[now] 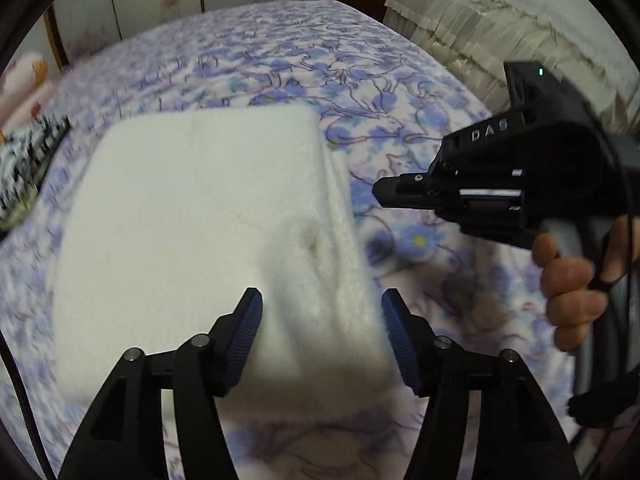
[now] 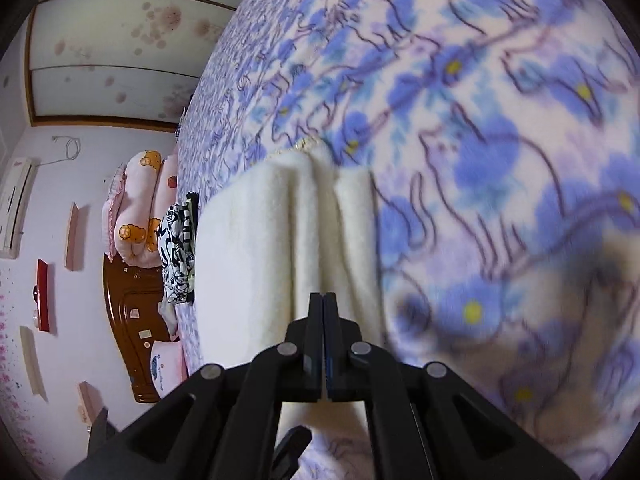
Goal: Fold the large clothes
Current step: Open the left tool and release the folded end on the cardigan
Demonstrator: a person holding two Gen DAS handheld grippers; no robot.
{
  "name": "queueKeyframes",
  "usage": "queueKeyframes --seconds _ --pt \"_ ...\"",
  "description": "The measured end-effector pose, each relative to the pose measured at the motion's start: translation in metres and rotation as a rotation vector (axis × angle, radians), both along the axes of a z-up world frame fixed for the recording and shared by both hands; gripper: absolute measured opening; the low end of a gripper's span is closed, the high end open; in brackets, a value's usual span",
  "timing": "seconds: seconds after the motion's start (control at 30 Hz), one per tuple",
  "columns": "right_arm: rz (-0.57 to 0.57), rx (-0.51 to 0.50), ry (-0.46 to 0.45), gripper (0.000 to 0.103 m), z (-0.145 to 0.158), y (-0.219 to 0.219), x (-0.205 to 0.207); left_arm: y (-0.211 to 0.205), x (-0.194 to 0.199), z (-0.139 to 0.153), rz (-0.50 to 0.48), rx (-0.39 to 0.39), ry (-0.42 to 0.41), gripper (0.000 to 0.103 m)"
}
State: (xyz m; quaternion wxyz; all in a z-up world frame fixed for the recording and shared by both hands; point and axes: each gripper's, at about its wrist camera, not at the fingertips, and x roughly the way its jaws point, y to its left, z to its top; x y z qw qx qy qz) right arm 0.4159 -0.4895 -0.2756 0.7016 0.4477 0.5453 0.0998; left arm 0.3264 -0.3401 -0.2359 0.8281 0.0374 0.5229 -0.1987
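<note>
Now, from the left wrist view, the left gripper [image 1: 322, 308] has its fingers spread wide and holds nothing. The folded white garment [image 1: 208, 220] lies flat on the floral bedspread [image 1: 280, 64], reaching from between the blue-padded fingertips up toward 11 o'clock; its right edge runs up the gap between the fingers. It looks thick and fleecy, squared into a neat block, with stacked layers showing along its right side and a small dark mark near the centre. At 3 o'clock the right gripper [image 1: 378, 191] points its tip toward the garment's right edge, apart from it, carried by the person's hand [image 1: 572, 280]. A black-and-white patterned cloth [image 1: 28, 168] sits at 9 o'clock.

From the right wrist view, the right gripper [image 2: 323, 300] has its fingers pressed together with nothing between them. The garment [image 2: 256, 248] sits straight ahead at 12 o'clock, just beyond the tips; whether they touch it I cannot tell. Here it shows cream, soft rounded folds. Pink bear-print pillows [image 2: 140, 208] lie at 9 o'clock.
</note>
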Motion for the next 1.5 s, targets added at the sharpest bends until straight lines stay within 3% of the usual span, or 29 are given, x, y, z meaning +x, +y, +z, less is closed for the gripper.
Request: queueKeyframes --seconds 0.07,0.2,0.4,0.43,0.47,0.53,0.73,0.83,0.97,1.13,1.37,1.43,1.5 --pt "0.001 -0.011 0.009 0.0 0.005 0.002 -0.007 0.007 -0.007 0.006 -0.01 -0.019 0.044 0.064" --pt "0.042 -0.025 -0.003 0.0 0.029 0.016 -0.02 0.036 -0.015 0.025 0.005 0.002 0.07 0.077" --pt "0.171 -0.06 -0.037 0.001 0.062 0.056 -0.026 0.09 -0.008 0.042 0.093 0.016 0.115 0.079" --pt "0.188 -0.067 -0.032 0.01 0.062 0.062 -0.026 0.101 -0.006 0.043 0.113 0.021 0.116 0.079" --pt "0.202 -0.08 -0.022 0.029 0.062 0.068 -0.026 0.108 -0.002 0.043 0.129 0.025 0.117 0.079" --pt "0.223 -0.14 0.007 0.044 0.061 0.081 -0.028 0.127 0.005 0.041 0.195 0.048 0.125 0.088" --pt "0.334 -0.355 0.084 0.041 0.05 0.117 -0.032 0.169 0.028 0.02 0.293 0.053 0.207 0.09" --pt "0.392 -0.398 0.083 0.009 0.045 0.13 -0.035 0.185 0.037 0.005 0.329 0.061 0.264 0.09" --pt "0.424 -0.487 0.026 0.007 0.043 0.134 -0.048 0.198 0.04 -0.011 0.372 0.113 0.317 0.09" --pt "0.317 -0.473 0.034 0.006 0.028 0.116 -0.067 0.202 0.034 -0.024 0.348 0.083 0.375 0.09" --pt "0.109 -0.421 0.035 0.006 -0.008 0.097 -0.096 0.217 0.03 -0.051 0.361 -0.055 0.453 0.09" --pt "0.092 -0.448 0.002 0.006 -0.014 0.1 -0.101 0.221 0.031 -0.058 0.369 -0.099 0.466 0.084" --pt "0.028 -0.409 -0.022 0.006 -0.02 0.094 -0.109 0.225 0.03 -0.064 0.364 -0.151 0.468 0.077"
